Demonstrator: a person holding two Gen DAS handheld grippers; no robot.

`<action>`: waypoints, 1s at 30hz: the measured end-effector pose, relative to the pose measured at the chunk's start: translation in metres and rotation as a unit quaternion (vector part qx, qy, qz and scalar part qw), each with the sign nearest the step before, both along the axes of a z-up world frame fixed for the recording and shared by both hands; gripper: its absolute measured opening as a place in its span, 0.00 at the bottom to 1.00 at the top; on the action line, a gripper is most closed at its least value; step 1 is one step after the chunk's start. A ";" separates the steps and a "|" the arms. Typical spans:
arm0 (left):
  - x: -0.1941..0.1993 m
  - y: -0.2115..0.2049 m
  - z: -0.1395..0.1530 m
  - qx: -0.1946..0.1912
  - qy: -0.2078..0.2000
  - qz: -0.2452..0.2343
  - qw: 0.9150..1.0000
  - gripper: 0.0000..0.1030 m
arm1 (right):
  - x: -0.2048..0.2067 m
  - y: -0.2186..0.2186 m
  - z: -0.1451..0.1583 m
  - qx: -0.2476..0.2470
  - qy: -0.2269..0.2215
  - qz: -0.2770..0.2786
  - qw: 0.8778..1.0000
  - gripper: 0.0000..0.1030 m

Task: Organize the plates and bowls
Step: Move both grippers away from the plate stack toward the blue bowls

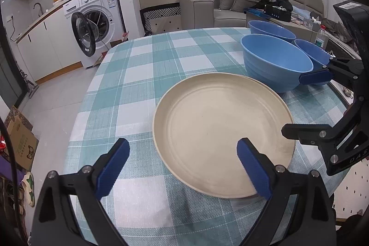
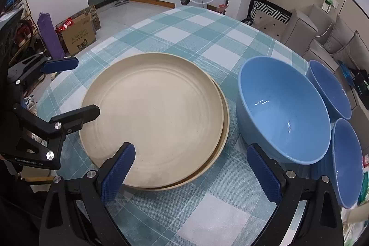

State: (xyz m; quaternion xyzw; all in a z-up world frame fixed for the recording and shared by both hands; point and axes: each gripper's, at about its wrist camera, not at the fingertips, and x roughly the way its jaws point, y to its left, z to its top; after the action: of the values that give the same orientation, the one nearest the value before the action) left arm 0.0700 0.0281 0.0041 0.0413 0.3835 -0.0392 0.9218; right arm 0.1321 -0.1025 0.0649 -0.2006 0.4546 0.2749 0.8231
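a round table under a teal and white checked cloth (image 1: 150, 66) carries all the dishes. two cream plates sit stacked near the closer edge: the top plate (image 2: 152, 117) rests a little off centre on the lower plate (image 2: 224, 128), whose rim shows as a crescent on the side facing the bowls. just beside the stack stands a large blue bowl (image 2: 283, 112), upright and empty, and beyond it two smaller blue bowls, one farther away (image 2: 329, 91) and one nearer the table edge (image 2: 348, 160); in the right wrist view their rims look close together, though whether they touch is hard to tell. the left gripper (image 1: 184, 167) hangs over the near rim of the stack with its blue padded jaws spread wide, one finger above the cloth and the other above the plate's inside, pinching nothing. the right gripper (image 2: 191, 172) is likewise spread wide, one pad over the plate rim and the other in front of the large bowl, with only cloth between them and nothing held. in the background stand a white washing machine (image 1: 96, 22) with its door swung open and a grey sofa (image 1: 230, 4).
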 end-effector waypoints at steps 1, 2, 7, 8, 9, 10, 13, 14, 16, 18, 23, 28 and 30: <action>0.000 0.000 0.001 0.000 -0.001 0.000 1.000 0.92 | 0.000 -0.001 0.002 0.004 -0.001 -0.001 1.000 0.98; 0.001 0.000 0.002 -0.001 -0.002 0.000 1.000 0.92 | 0.001 -0.003 0.004 0.009 -0.001 -0.002 1.000 0.98; 0.004 -0.002 0.006 -0.007 -0.009 -0.001 1.000 0.93 | 0.001 -0.010 0.013 0.034 -0.005 -0.006 0.999 0.99; 0.004 -0.003 0.007 -0.008 -0.010 -0.002 1.000 0.93 | 0.000 -0.012 0.015 0.039 -0.007 -0.007 0.999 0.99; 0.005 -0.004 0.008 -0.009 -0.011 -0.004 1.000 0.93 | 0.000 -0.013 0.018 0.043 -0.008 -0.007 0.999 0.99; 0.005 -0.006 0.010 -0.010 -0.013 -0.006 1.000 0.93 | 0.000 -0.015 0.020 0.052 -0.009 -0.006 0.999 0.99; 0.007 -0.010 0.013 -0.013 -0.014 -0.013 1.000 0.93 | -0.002 -0.021 0.028 0.069 -0.015 -0.009 0.997 0.99; 0.008 -0.011 0.013 -0.012 -0.010 -0.014 1.000 0.93 | -0.003 -0.023 0.030 0.073 -0.017 -0.010 0.997 0.99; 0.010 -0.015 0.014 -0.011 -0.012 -0.017 1.000 0.95 | -0.003 -0.028 0.035 0.082 -0.021 -0.012 0.996 0.99; 0.011 -0.018 0.017 -0.008 -0.019 -0.016 1.000 1.00 | -0.004 -0.033 0.039 0.086 -0.025 -0.017 0.996 0.99; 0.018 -0.022 0.025 -0.021 -0.026 -0.021 0.999 1.00 | -0.003 -0.047 0.049 0.093 -0.033 -0.032 0.995 0.99; 0.028 -0.029 0.034 -0.033 -0.032 -0.028 0.999 1.00 | -0.001 -0.065 0.056 0.098 -0.041 -0.054 0.993 0.99; 0.031 -0.034 0.040 -0.031 -0.036 -0.033 0.998 1.00 | 0.002 -0.074 0.060 0.102 -0.044 -0.067 0.992 0.99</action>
State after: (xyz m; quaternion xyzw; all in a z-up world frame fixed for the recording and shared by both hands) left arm 0.1013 -0.0057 0.0438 0.0264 0.3471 -0.0802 0.9340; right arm 0.1337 -0.1768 0.1251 -0.0969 0.4003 0.2547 0.8749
